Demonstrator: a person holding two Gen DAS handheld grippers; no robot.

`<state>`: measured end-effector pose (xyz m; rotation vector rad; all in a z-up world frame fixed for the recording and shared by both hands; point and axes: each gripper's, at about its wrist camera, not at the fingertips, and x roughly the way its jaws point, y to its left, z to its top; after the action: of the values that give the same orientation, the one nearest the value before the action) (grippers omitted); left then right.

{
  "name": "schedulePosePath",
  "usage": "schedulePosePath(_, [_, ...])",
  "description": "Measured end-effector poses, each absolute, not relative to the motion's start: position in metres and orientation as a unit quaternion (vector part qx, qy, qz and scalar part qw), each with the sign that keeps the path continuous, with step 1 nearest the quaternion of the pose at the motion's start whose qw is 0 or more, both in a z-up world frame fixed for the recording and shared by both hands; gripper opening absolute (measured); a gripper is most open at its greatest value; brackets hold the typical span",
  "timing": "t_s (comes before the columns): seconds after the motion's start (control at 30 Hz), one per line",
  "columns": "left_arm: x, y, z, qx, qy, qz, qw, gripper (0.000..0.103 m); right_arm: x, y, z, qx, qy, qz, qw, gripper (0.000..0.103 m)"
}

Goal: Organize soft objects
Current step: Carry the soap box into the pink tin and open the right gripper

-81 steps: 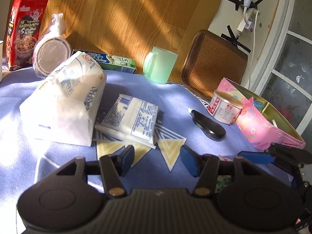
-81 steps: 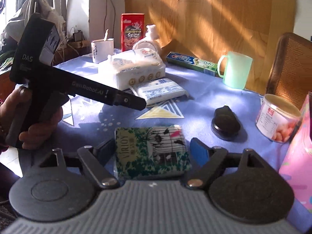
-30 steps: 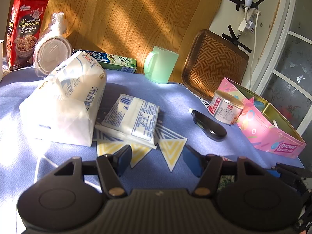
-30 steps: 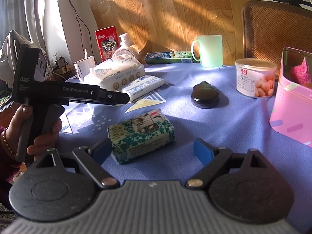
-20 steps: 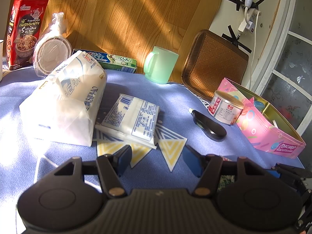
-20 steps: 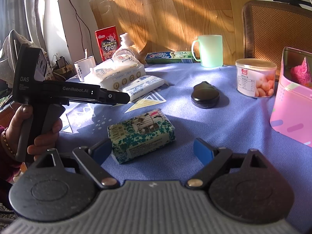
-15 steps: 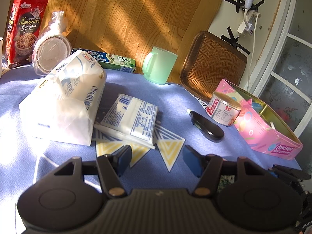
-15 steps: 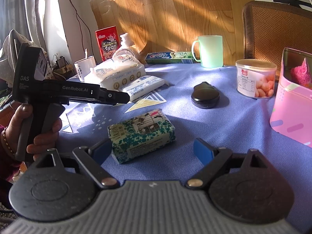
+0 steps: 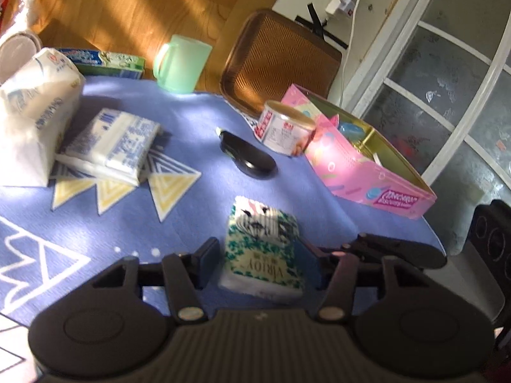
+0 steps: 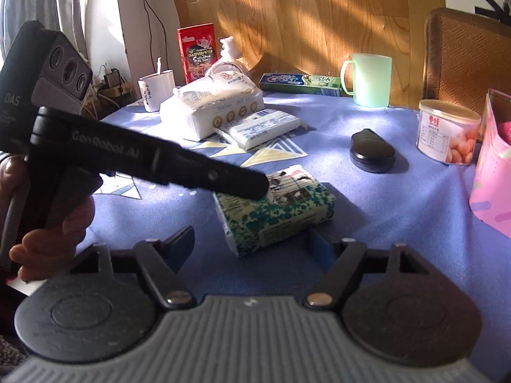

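A green-and-white patterned tissue pack (image 9: 262,249) lies on the blue tablecloth (image 9: 198,210). My left gripper (image 9: 260,263) is open, with its fingers on either side of the pack's near end. In the right wrist view the same pack (image 10: 278,210) lies just ahead of my open, empty right gripper (image 10: 252,242), and the left gripper's finger (image 10: 179,166) reaches over it. A large white tissue bag (image 9: 35,108) and a flat white tissue pack (image 9: 111,146) lie at the left.
A pink tin box (image 9: 361,162), a can (image 9: 284,127) and a black case (image 9: 247,158) sit to the right. A green mug (image 9: 180,63), a toothpaste box (image 9: 105,60) and a brown tray (image 9: 278,60) stand at the back. A red snack bag (image 10: 196,51) and a white cup (image 10: 156,89) stand far left.
My left gripper has swung right and forward so that the patterned pack now sits between its open fingers. My right gripper has stayed open and hardly moved.
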<state>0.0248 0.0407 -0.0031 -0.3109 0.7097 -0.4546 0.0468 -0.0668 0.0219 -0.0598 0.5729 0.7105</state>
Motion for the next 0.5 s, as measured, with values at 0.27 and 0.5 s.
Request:
schedulePosePath(0.27, [0.035,-0.010,0.041,-0.094,0.294,-0.263,0.914,0.049,0.034,-0.105,0.043,-0.015,0.193,0.260,0.946,0.046])
schedulePosePath(0.5, [0.069,-0.099,0.084,-0.033,0.241,-0.334,0.911,0.049,0.038,-0.177,0.068,0.004,0.137,0.144,0.980,0.046])
